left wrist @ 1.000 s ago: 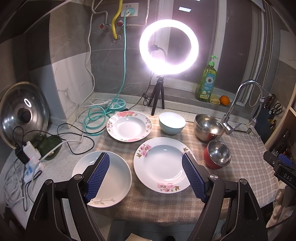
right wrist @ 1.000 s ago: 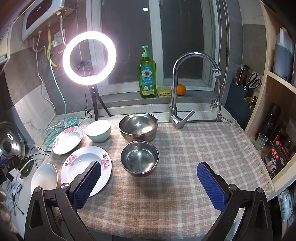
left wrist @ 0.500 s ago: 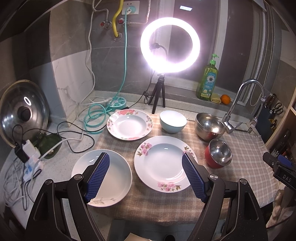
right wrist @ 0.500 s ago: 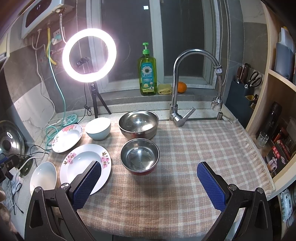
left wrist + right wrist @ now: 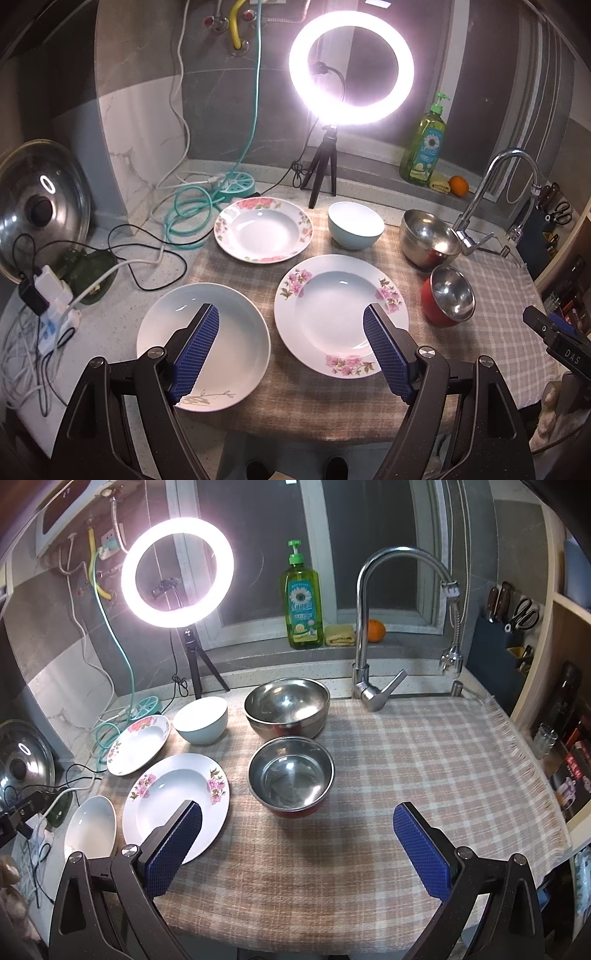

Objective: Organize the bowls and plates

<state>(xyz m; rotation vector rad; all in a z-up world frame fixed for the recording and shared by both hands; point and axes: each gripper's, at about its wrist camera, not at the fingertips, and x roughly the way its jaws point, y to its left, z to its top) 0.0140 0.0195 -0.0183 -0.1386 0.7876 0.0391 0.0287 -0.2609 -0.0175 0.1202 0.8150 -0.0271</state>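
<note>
Both views had crept slightly closer; the left gripper [image 5: 290,347] and right gripper [image 5: 297,845] hung wide apart, empty; large flowered plate [image 5: 341,314] untouched; no sorting begun.

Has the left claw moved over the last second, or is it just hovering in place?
Yes, slightly. The left claw has eased forward and down toward the plates: the ring light sits higher in its view and the large floral plate looks marginally closer.

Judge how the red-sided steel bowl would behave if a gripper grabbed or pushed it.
The red bowl looks like thin steel: probably light and rigid, not fragile. Its polished rim may slip between the fingers. It is empty and sits on the checked cloth, so a push would likely drag or bunch the cloth rather than slide cleanly.
</note>
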